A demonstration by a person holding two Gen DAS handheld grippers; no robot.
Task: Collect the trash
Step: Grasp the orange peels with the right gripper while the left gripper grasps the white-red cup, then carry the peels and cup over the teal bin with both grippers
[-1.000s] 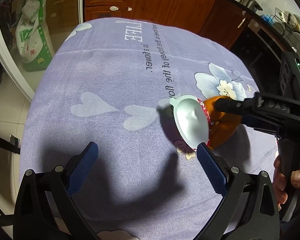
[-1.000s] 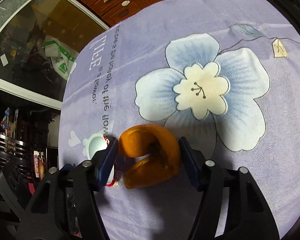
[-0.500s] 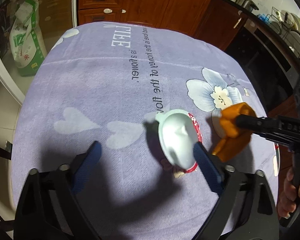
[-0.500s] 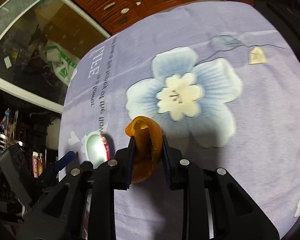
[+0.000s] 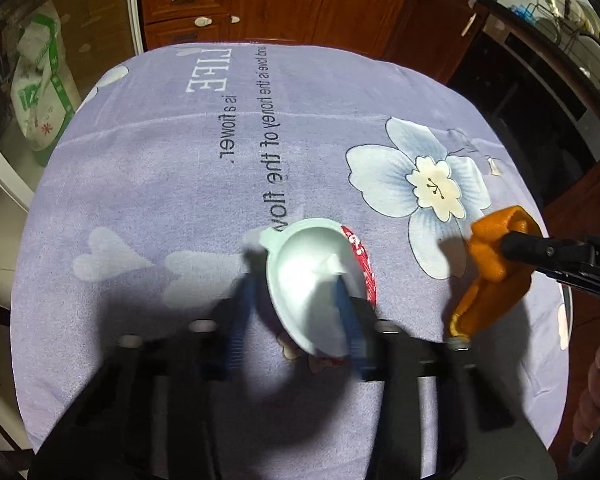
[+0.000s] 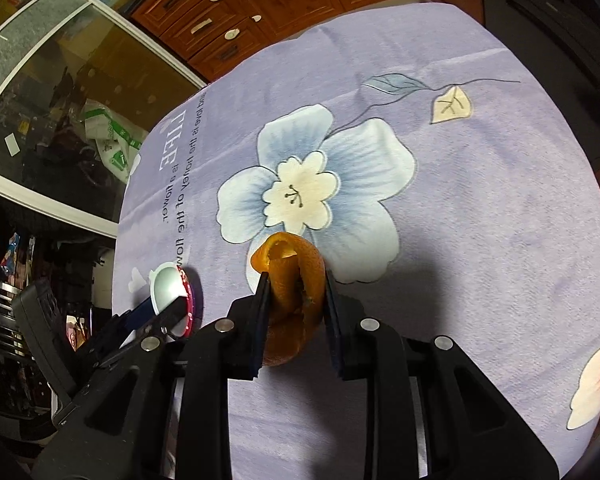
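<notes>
1. The left gripper (image 5: pixel 296 320) has just been closing; its blurred blue fingers (image 5: pixel 346 312) now stand around the white lid (image 5: pixel 312 280), which lies on the table (image 5: pixel 160 184).
2. The right gripper (image 6: pixel 294 312) squeezes the orange peel (image 6: pixel 296 280) between narrow fingers, above the purple cloth.

Left gripper (image 5: pixel 296 312): jaws just closing, motion-blurred, pointing steeply down. Right gripper (image 6: pixel 294 316): jaws clamped narrow, pointing steeply down. Hand (image 5: pixel 592 396) on right gripper's handle.
</notes>
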